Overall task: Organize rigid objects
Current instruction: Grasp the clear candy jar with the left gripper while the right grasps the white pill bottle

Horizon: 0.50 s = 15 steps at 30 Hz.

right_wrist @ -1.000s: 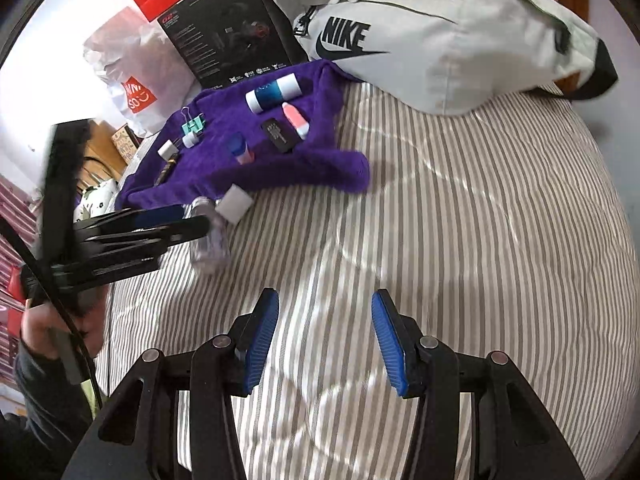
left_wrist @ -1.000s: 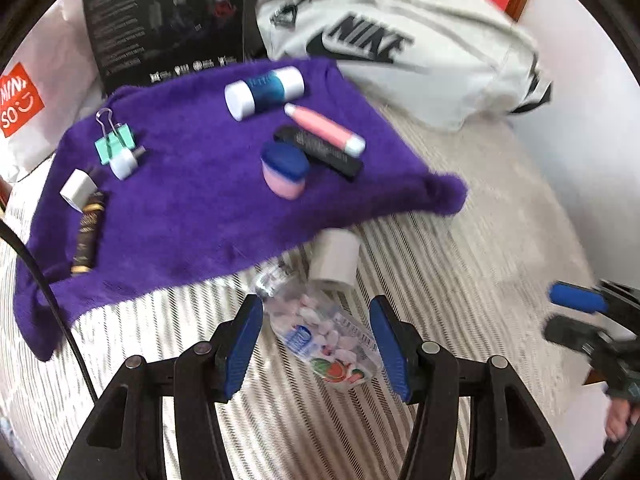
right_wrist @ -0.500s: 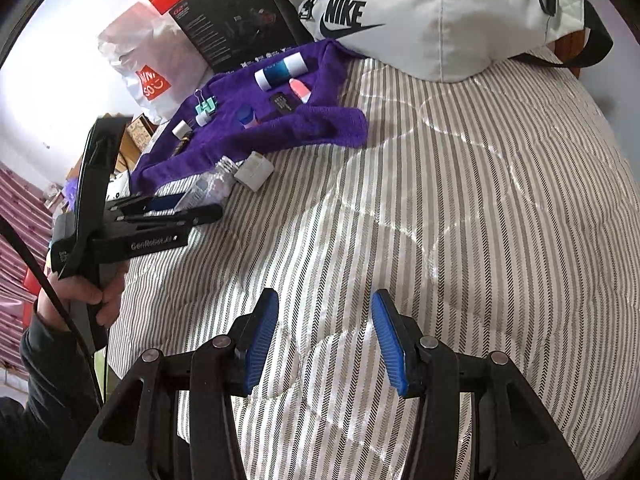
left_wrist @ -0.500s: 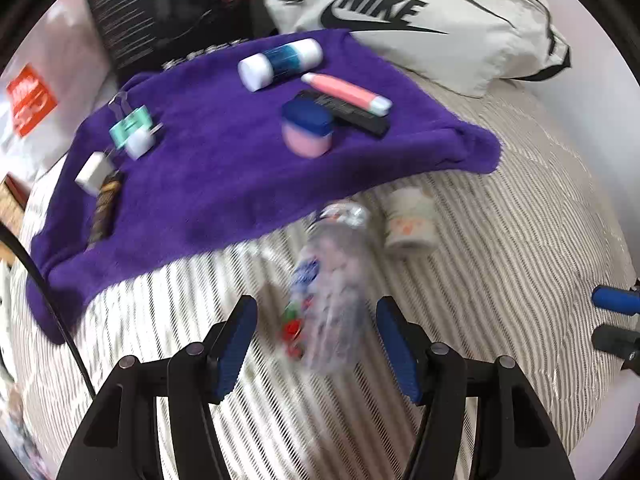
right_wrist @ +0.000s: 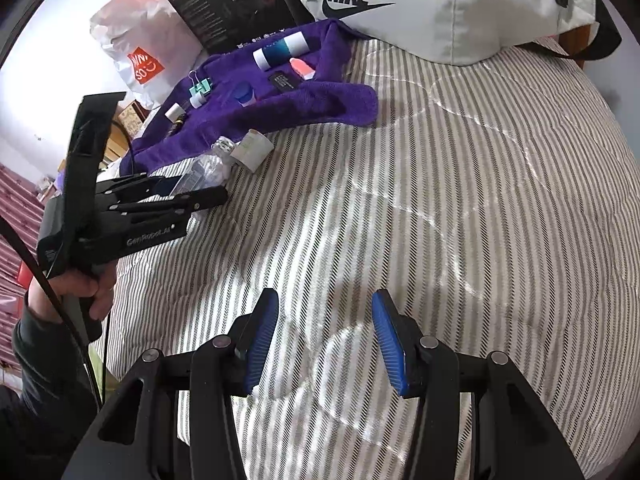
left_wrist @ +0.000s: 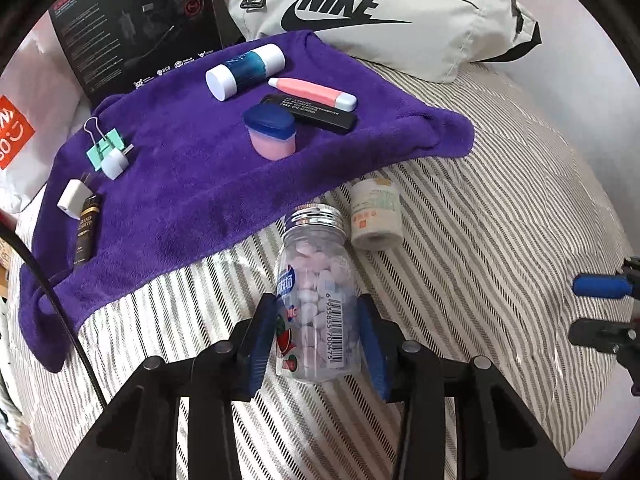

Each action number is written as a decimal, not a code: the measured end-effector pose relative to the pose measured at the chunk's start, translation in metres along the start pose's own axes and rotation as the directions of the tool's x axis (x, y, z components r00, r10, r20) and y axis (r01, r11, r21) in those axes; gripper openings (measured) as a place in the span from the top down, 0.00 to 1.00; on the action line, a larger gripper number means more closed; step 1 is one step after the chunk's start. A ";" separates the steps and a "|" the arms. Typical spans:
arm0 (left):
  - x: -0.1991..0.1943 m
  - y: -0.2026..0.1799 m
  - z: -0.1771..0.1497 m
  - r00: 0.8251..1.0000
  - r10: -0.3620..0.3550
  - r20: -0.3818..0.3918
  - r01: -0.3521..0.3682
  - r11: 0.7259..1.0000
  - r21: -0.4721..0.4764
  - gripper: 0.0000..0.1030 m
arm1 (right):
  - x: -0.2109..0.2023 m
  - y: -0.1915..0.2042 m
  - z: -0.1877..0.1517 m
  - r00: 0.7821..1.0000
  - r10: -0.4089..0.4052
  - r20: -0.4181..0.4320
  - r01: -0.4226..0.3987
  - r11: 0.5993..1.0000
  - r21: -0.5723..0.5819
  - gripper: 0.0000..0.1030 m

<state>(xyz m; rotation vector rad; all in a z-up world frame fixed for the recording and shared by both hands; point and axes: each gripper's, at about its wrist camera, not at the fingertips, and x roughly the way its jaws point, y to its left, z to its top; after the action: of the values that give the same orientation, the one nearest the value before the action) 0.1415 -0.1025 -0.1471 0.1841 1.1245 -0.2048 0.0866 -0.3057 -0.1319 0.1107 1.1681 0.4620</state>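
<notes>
**Bottle lined up in the left gripper**

The bottle [left_wrist: 316, 300] lies on the striped bedding just off the towel [left_wrist: 192, 168], cap pointing away, long axis running along the left gripper's [left_wrist: 316, 336] fingers. Its jaws flank the bottle's lower half; contact is unclear. The right gripper [right_wrist: 324, 340] hangs wide and empty, well apart.

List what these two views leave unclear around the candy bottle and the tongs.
- Left tongs pads on the candy bottle: contact hidden behind its sides, left wrist view.
- Bottle in right wrist view: mostly hidden by the tongs.
- Right tongs: cut off at the left view's edge.
</notes>
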 end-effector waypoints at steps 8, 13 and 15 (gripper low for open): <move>-0.024 0.044 -0.020 0.999 -0.016 0.038 0.019 0.996 -0.082 0.62 | 0.022 0.033 0.026 1.000 0.009 0.015 -0.009 1.000 -0.029 0.53; -0.034 0.071 -0.036 0.999 -0.001 0.039 0.006 0.992 -0.129 0.62 | 0.045 0.055 0.049 0.999 0.011 0.031 -0.009 0.998 -0.064 0.53; -0.036 0.077 -0.040 0.999 0.005 0.040 0.000 0.990 -0.138 0.62 | 0.052 0.060 0.057 0.999 0.003 0.045 0.000 0.997 -0.079 0.53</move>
<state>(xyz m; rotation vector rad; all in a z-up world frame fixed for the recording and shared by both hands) 0.1114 -0.0161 -0.1279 0.0584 1.0936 -0.1276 0.1371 -0.2218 -0.1347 0.0530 1.1040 0.5043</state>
